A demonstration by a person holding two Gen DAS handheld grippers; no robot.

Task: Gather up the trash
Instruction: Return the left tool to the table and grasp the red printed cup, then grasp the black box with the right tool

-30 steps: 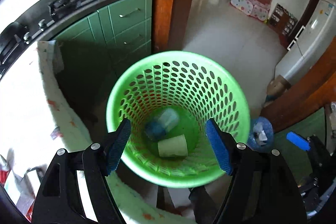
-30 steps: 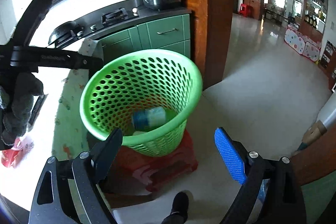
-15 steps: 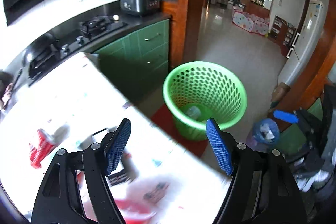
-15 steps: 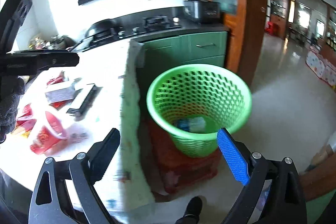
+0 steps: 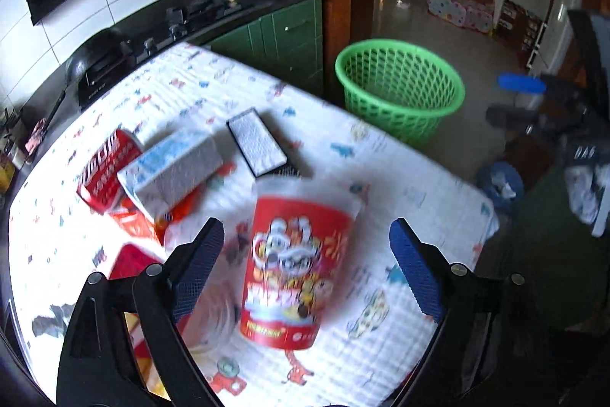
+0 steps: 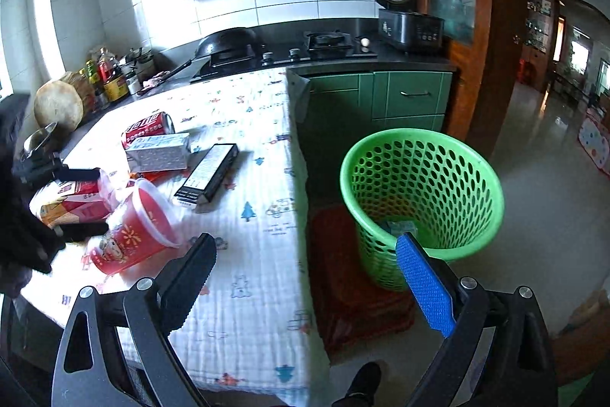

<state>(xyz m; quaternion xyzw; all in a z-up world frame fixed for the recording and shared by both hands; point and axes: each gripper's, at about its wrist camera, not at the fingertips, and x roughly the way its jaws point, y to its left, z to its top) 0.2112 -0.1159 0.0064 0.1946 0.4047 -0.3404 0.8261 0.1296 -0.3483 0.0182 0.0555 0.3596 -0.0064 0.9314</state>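
Observation:
A red printed cup (image 5: 301, 266) lies on its side on the cloth-covered table (image 5: 400, 185), straight ahead between the fingers of my left gripper (image 5: 305, 227). The jaws are opening and the pads stand clear of the cup. Behind it lie a white-and-blue carton (image 5: 171, 170), a red can (image 5: 108, 163) and a flat black box (image 5: 256, 145). My right gripper (image 6: 305, 243) hangs over the table's edge with its jaws opening and nothing between them. The green basket (image 6: 419, 193) stands on the floor to its right, with a blue-white item (image 6: 398, 226) at the bottom.
A red stool (image 6: 362, 277) sits under the basket. Behind the table runs a dark counter with a stove (image 6: 328, 42), a wok (image 6: 232, 39), a rice cooker (image 6: 408, 21) and green cabinets (image 6: 411, 98). A shoe (image 6: 362, 380) shows by the table edge.
The left gripper has moved from above the basket to over the table, where the red cup now lies between its wider jaws. The right view has swung leftward from the basket toward the table.

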